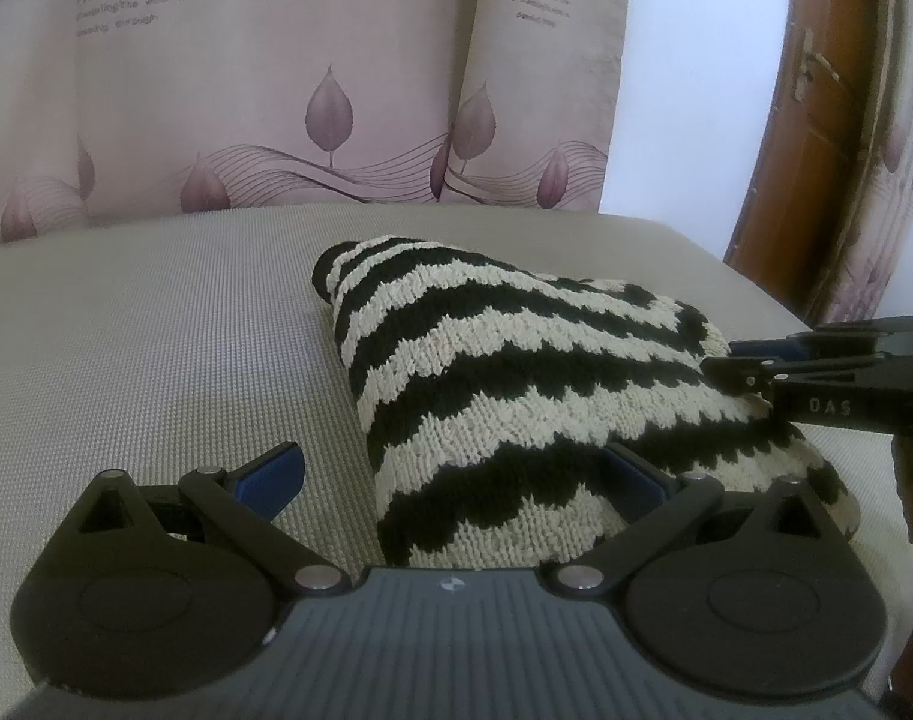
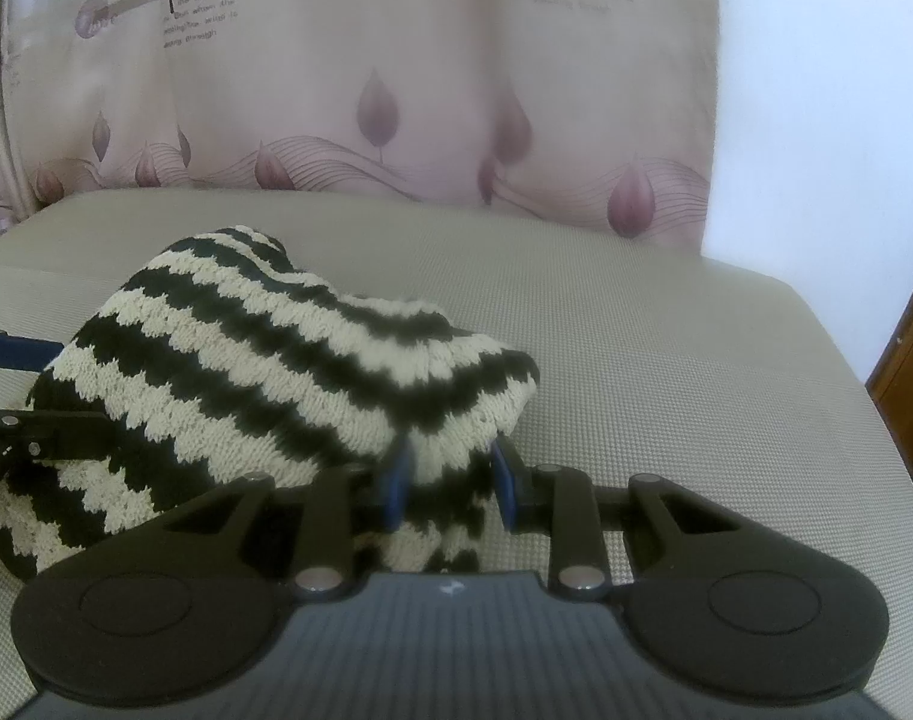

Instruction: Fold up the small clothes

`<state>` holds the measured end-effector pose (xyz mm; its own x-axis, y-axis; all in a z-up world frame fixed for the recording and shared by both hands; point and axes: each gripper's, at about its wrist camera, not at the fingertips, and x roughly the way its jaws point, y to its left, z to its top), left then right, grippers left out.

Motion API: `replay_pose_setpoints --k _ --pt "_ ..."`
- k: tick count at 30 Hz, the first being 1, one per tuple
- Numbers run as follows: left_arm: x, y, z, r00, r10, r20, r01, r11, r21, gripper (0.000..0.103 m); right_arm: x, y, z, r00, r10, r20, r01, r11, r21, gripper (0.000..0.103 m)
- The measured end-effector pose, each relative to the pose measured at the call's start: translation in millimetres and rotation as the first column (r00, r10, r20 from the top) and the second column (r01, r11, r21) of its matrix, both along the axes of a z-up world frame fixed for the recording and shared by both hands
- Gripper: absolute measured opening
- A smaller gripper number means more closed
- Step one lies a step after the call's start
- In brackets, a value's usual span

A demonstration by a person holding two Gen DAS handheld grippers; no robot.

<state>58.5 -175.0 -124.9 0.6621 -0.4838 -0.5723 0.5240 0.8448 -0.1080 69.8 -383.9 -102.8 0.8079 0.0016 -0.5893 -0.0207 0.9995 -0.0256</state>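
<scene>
- Looking along the left tongs (image 1: 450, 480), their blue pads were spread wide, released; the left pad (image 1: 273, 477) sat bare over the grey desk (image 1: 156, 348), while the right pad was half tucked under the striped knit garment (image 1: 516, 372).
- That black-and-cream garment lay bunched in a mound on the desk, its near edge resting between the left tongs' arms and touching nothing but the right-hand side.
- At the right edge of this view the right tongs (image 1: 750, 360) reached in sideways at the garment's far side.
- A leaf-printed pink curtain (image 1: 276, 90) hung behind the desk.
- Switching to the right wrist view, the right tongs (image 2: 450, 477) were clenched on a fold of the garment (image 2: 288, 348), knit pinched between the blue pads (image 2: 399, 477).
- The left tongs (image 2: 12, 390) showed at the left edge, against the garment's side.
</scene>
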Motion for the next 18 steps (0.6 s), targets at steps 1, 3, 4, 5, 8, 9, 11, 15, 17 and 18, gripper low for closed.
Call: replay_pose_setpoints --k 1,3,4,5,8,9,11,15,17,18 --pt "-0.1 -0.2 0.6 1.0 -0.003 0.003 0.003 1.0 0.002 0.103 -0.8 -1.9 -0.2 1.0 -0.003 0.002 0.003 1.0 0.013 0.029" --pt "0.4 -0.1 1.7 1.0 -0.009 0.004 0.009 1.0 0.0 0.103 -3.6 -7.8 -1.3 1.0 -0.014 0.009 0.014 0.998 0.053 0.031" --pt "1.2 0.7 2.1 1.0 -0.012 0.001 0.012 1.0 -0.005 0.103 -4.9 -12.0 -2.4 1.0 -0.024 0.009 0.023 0.996 0.081 0.033" --pt "2.5 1.8 2.3 1.0 -0.013 -0.005 0.013 1.0 -0.013 0.103 -6.3 -17.2 -3.9 0.999 -0.038 0.008 0.037 0.993 0.111 0.041" --pt "7.6 6.2 1.3 0.999 -0.021 -0.038 0.019 0.999 -0.047 0.103 -10.7 -33.2 -7.4 0.998 -0.055 0.008 0.052 0.978 0.204 0.05" --pt "10.1 7.4 0.4 0.998 -0.028 -0.052 0.025 0.998 -0.057 0.103 -12.2 -39.6 -9.0 0.999 -0.053 0.002 0.051 0.966 0.252 0.05" --pt "14.9 9.8 -0.5 0.996 -0.039 -0.077 0.033 0.996 -0.077 0.103 -14.4 -49.8 -13.2 0.999 -0.053 -0.008 0.053 0.943 0.328 0.051" --pt "25.5 13.6 -2.9 0.991 -0.071 -0.115 0.058 0.992 -0.109 0.103 -15.1 -65.0 -21.3 0.999 -0.044 -0.023 0.05 0.896 0.441 0.052" --pt "30.2 14.6 -4.0 0.986 -0.092 -0.136 0.075 0.99 -0.123 0.103 -14.6 -69.3 -24.9 0.999 -0.045 -0.031 0.054 0.881 0.471 0.056" --pt "33.3 15.3 -4.7 0.984 -0.1 -0.146 0.081 0.988 -0.131 0.103 -13.8 -71.7 -27.3 0.998 -0.043 -0.037 0.055 0.871 0.488 0.058"
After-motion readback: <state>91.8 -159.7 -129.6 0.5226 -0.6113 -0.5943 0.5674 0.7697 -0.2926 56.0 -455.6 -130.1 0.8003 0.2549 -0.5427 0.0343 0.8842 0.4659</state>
